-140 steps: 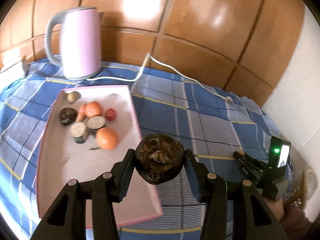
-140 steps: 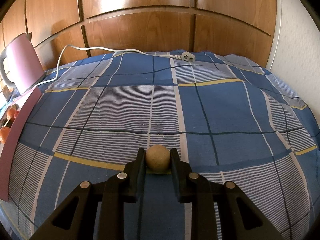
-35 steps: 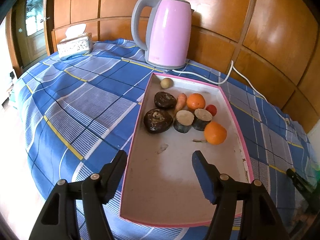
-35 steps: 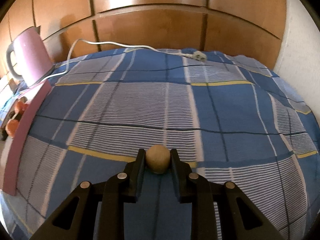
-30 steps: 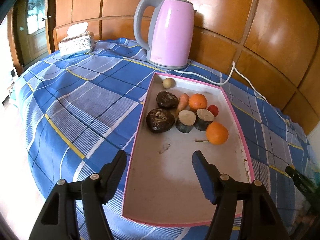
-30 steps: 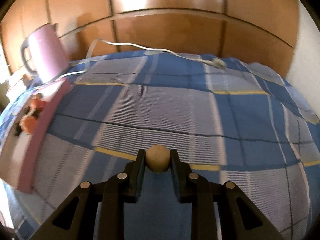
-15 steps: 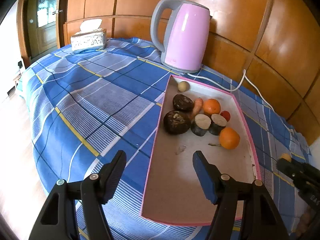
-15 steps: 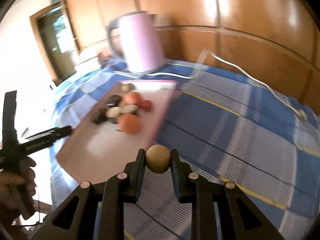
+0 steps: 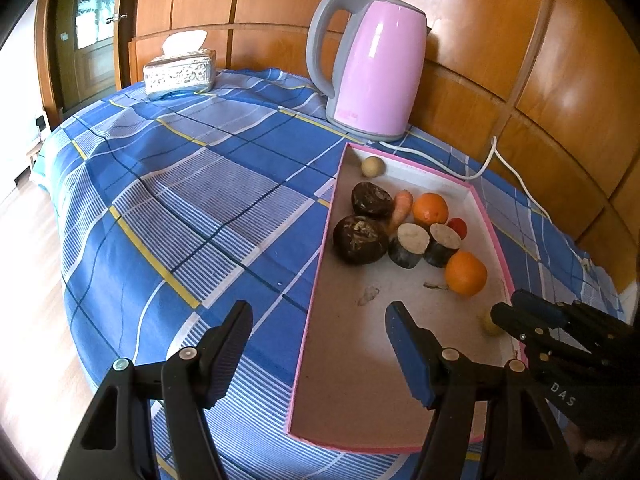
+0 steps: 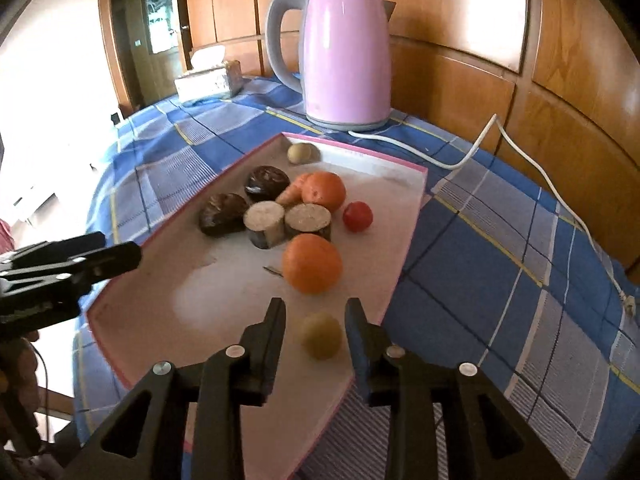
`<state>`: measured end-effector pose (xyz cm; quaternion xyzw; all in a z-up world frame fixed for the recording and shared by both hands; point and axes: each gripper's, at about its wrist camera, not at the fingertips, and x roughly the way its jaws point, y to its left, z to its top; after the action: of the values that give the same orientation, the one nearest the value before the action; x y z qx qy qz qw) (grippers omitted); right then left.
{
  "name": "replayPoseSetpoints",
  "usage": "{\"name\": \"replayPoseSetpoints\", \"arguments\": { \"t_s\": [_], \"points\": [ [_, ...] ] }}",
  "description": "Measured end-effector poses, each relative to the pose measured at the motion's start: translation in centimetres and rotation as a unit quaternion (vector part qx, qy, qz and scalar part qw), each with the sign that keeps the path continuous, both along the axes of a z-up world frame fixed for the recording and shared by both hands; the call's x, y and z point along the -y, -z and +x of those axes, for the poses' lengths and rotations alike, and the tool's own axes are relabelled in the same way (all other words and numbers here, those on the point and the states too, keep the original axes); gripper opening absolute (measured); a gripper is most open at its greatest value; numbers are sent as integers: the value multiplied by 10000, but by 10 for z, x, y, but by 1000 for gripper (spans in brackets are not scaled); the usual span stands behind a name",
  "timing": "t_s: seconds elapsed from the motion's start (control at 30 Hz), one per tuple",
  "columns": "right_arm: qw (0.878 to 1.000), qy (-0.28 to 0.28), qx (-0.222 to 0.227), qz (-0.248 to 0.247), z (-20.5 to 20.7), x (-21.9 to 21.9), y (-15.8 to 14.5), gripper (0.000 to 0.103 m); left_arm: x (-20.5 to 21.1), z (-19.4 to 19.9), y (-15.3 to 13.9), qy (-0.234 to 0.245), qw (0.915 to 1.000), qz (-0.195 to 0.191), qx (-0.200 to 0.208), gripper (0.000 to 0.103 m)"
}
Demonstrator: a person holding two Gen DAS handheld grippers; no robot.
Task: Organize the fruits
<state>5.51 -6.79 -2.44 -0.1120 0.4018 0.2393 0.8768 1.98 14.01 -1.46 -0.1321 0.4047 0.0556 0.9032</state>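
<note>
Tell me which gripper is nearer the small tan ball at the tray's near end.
Right. The right gripper straddles the small tan ball, jaws opening, pads clear of it. The left gripper hangs open across the tray's opposite rim.

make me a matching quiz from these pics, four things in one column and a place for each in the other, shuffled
Things:
1. kettle
2. tissue box
3. tomato
4. small tan ball

Places:
A. between the right gripper's opening jaws
B. on the cloth behind the tray
C. far corner of the table
D. in the tray, right of the cut pieces

Pairs: 1-B, 2-C, 3-D, 4-A
</note>
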Motion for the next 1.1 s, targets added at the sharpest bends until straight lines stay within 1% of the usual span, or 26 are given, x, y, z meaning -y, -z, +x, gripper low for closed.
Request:
{"name": "replayPoseSetpoints", "arguments": {
  "t_s": [0.1, 0.23, 0.43, 0.53, 0.6, 0.7, 0.83, 0.87, 1.1],
  "points": [
    [9999, 59, 36, -81, -1, 2, 3, 31, 2, -1, 0, 24, 10000, 13, 5, 70],
    [9999, 145, 16, 47, -3, 8, 2, 31, 5, -2, -1, 44, 10000, 37, 16, 74],
    [9995, 287, 94, 123, -10, 9, -2, 31, 11, -5, -6, 55, 9999, 124, 92, 76],
    [9987, 440, 152, 198, -15, 12, -6, 36, 13, -7, -7, 67, 9998, 147, 121, 78],
    [9979, 560, 221, 254, -19, 14, -9, 36, 16, -9, -9, 72, 9996, 202, 161, 78],
    [9958, 795, 324, 320, -26, 18, -15, 37, 21, -15, -13, 62, 9992, 293, 245, 84],
    [9916, 1149, 451, 379, -35, 24, -21, 49, 26, -23, -18, 34, 9984, 397, 404, 98],
    [9900, 1266, 488, 390, -39, 26, -23, 49, 28, -26, -20, 33, 9981, 418, 450, 102],
    [9846, 1625, 559, 336, -50, 34, -24, 49, 35, -35, -26, 63, 9972, 462, 583, 103]
  ]
}}
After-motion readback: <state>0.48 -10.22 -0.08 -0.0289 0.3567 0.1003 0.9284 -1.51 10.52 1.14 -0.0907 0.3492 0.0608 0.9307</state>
